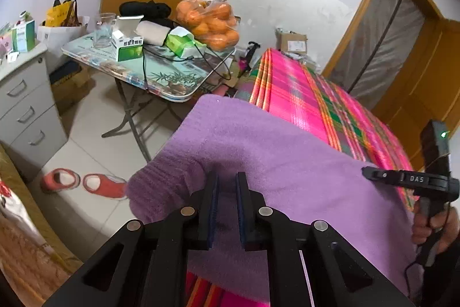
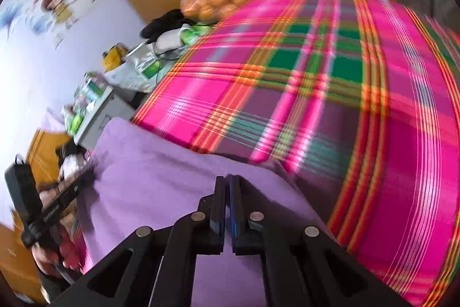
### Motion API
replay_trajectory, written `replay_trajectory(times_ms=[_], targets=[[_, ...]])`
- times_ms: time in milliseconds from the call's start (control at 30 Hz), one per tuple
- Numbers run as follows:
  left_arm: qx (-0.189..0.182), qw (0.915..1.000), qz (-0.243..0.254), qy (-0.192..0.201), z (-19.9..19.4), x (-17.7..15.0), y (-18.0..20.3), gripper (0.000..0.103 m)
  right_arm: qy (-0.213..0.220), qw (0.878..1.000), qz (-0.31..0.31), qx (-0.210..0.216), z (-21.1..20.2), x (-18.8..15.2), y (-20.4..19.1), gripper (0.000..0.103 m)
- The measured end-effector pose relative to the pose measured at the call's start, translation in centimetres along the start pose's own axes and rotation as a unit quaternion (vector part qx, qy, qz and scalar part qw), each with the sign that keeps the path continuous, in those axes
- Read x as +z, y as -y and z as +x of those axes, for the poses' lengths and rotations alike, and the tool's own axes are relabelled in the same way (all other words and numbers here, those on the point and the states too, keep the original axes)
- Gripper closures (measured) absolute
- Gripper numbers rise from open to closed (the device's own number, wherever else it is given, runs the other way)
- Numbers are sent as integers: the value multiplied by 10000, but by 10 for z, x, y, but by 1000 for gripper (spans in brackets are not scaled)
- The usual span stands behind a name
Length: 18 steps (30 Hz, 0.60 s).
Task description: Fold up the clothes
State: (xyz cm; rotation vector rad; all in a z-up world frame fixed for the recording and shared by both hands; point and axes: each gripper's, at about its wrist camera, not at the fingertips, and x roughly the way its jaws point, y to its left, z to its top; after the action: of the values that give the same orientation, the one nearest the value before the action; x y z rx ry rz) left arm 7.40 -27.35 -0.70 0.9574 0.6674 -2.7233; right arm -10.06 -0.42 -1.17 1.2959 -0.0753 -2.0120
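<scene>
The soft lilac knitted garment (image 1: 258, 151) lies spread on the bed, over the bright pink, green and orange plaid bedcover (image 1: 310, 94), and everything here is placed from it. Nearest, the left hand-held gripper (image 1: 227, 180) sits at the garment's near edge with its jaws narrowed, a fold of the lilac knit between the dark blue pads, apparently pinched, though the contact is partly hidden by the fingers. A ribbed cuff of the garment bulges just left of that gripper, over the bed's edge. The right hand-held gripper (image 2: 227, 183) is above the garment's near right part with its jaws fully together; whether any knit is caught between the pads cannot be told from the blurred right-wrist view. In the left-wrist view the same gripper's tip rests at the garment's right edge, held by a hand (image 1: 434, 223). Beyond the garment the plaid bedcover runs on bare. Left of the garment and below it, a pair of red slippers (image 1: 83, 181) stands on the pale tiled floor. Farther off, past the garment's far left corner, a folding counter (image 1: 149, 71) carries a plastic bag of oranges (image 1: 210, 22), a green-and-white box (image 1: 128, 43) and a clear glass jug (image 1: 103, 29).
</scene>
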Motion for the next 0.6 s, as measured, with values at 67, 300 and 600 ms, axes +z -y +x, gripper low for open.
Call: replay_trajectory(times_ms=[67,300,600], targets=[[-42,9997,-82,232,-14,2,-6,91,157,9999,-63,-20,-12,-4,-6,92],[102,9989,-446,100,-18,-8,-37,91,575,9967,-480,306,-72,-56,-17,86],[45,9989,-449,147,-24,-12,-29,91,1735,9839,-342,253,-166,-113,0,85]])
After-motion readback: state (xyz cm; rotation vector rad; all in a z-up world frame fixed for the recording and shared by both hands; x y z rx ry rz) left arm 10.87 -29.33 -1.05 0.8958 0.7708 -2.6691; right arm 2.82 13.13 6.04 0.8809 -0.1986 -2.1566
